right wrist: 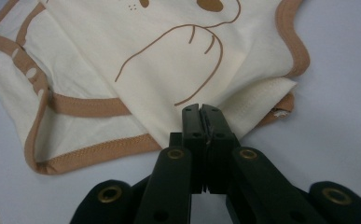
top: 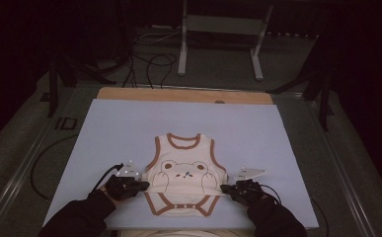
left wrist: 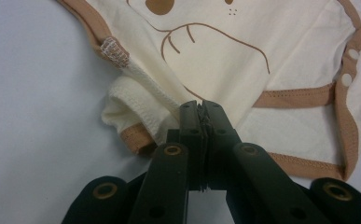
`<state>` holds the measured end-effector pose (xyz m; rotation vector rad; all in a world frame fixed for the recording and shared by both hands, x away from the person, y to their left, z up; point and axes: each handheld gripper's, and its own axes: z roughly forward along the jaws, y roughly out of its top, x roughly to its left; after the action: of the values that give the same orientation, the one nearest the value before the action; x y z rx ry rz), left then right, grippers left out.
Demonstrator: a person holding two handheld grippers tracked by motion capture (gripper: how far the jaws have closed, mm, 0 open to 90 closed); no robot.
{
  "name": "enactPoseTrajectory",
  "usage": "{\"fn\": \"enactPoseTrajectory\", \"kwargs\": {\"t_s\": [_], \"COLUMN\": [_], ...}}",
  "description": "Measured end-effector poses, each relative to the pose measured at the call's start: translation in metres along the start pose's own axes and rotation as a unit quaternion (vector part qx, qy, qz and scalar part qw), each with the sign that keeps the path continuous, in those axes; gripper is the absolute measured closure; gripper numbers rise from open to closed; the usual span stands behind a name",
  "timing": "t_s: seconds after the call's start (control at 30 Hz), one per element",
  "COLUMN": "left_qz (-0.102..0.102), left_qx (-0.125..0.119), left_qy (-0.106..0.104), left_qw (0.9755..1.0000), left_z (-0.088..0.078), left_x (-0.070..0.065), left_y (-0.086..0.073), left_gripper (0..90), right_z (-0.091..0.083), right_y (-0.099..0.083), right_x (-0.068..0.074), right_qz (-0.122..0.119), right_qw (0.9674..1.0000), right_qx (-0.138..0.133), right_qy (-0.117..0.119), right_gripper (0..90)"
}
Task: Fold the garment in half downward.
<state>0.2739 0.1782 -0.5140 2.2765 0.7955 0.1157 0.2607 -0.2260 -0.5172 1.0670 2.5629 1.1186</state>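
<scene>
Near the front edge of the blue mat (top: 104, 128), the soft, floppy baby bodysuit (top: 184, 173) lies flat. Left gripper (top: 144, 185) and right gripper (top: 225, 188) both pinch its side seams, good holding spots.

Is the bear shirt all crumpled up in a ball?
No, the shirt lies spread flat on the table, bear side up.

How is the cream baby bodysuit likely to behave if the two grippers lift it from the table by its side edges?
The bodysuit is thin knit cloth, already bunched at the left gripper, so it will probably sag and drape rather than hold shape. It looks light, so pinches by the left gripper and right gripper should carry it. The unclamped crotch flap would likely dangle.
</scene>
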Motion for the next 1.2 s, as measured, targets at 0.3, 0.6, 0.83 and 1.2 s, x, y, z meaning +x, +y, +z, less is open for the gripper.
{"fn": "enactPoseTrajectory", "kwargs": {"t_s": [0.3,0.6,0.83,1.2], "left_qz": [0.012,0.02,0.03,0.045], "left_qx": [-0.006,-0.016,-0.033,-0.058], "left_qy": [0.013,-0.007,-0.039,-0.033], "left_qw": [0.9998,0.9996,0.9982,0.9968], "left_z": [-0.005,-0.014,-0.022,-0.038], "left_x": [-0.005,-0.008,-0.006,0.002], "left_y": [0.003,0.01,0.016,0.032], "left_gripper": [64.2,32.4,0.1,0.0], "right_z": [-0.006,-0.014,-0.026,-0.04], "right_y": [0.004,0.012,0.019,0.033], "right_x": [0.005,0.008,0.008,0.003], "right_qz": [0.001,-0.006,-0.009,-0.034], "right_qw": [0.9999,0.9989,0.9966,0.9943], "right_qx": [-0.015,-0.045,-0.079,-0.101], "right_qy": [0.0,0.015,0.019,0.006], "right_gripper": [54.5,26.3,13.4,9.6]}}
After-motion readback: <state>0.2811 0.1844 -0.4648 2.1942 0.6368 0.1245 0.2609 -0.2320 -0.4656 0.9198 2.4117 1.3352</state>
